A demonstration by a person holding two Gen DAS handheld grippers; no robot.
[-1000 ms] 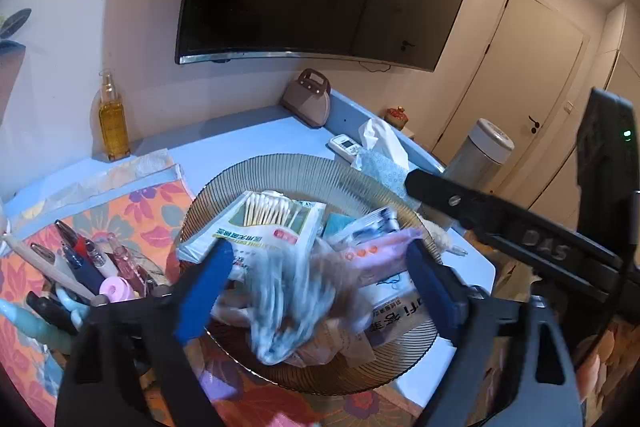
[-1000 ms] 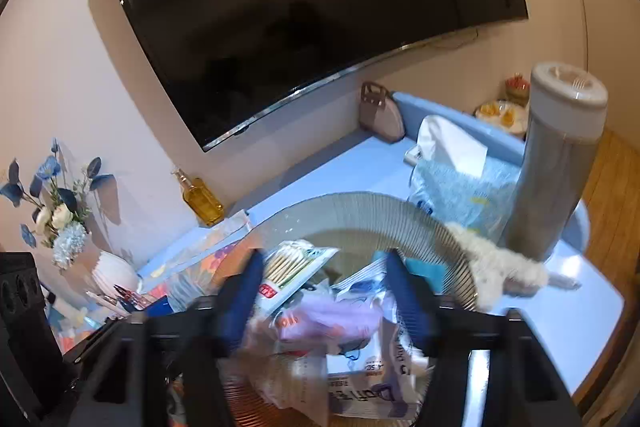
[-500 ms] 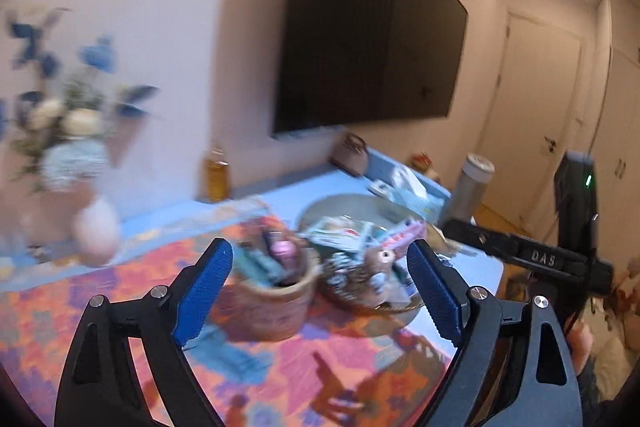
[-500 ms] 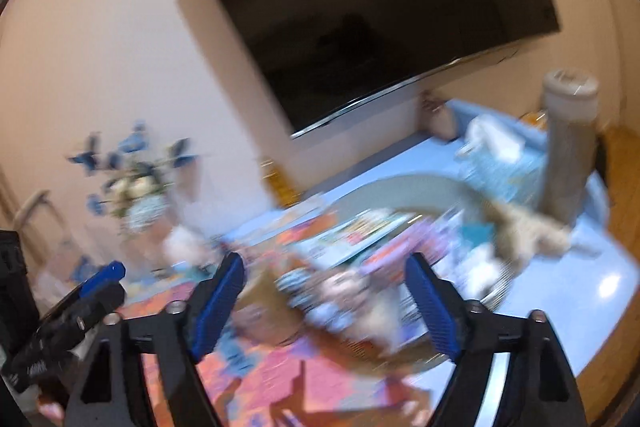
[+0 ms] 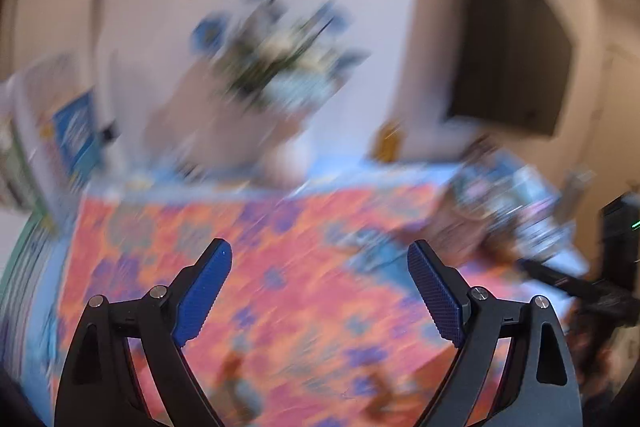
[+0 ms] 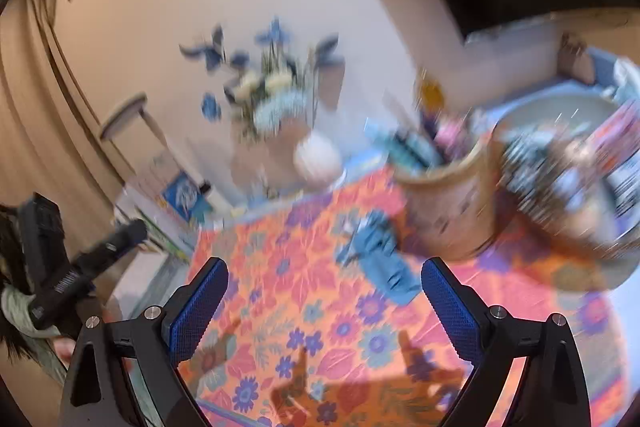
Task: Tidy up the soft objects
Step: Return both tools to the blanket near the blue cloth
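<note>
Both views are motion-blurred. My left gripper (image 5: 320, 255) hangs open over the orange floral cloth (image 5: 280, 291) with nothing between its blue pads. My right gripper (image 6: 325, 269) is also over the cloth (image 6: 304, 307); its jaws are opening and hold nothing. A blue soft item (image 6: 378, 255) lies flat on the cloth just beyond the right fingers, and it is a blue smear (image 5: 376, 257) in the left wrist view. The ribbed glass bowl (image 6: 560, 115), piled with soft packets, sits far right.
A tan cup (image 6: 444, 203) full of pens stands left of the bowl. A white vase (image 6: 316, 159) of blue and white flowers is against the wall. A black TV (image 5: 508, 59) hangs at the right. A finger (image 6: 116, 247) of the other gripper shows at the left edge.
Both grippers pulled back from the bowl's pile and swung left over the floral cloth. The bowl now sits at the right of both views. The right jaws stand wider.
</note>
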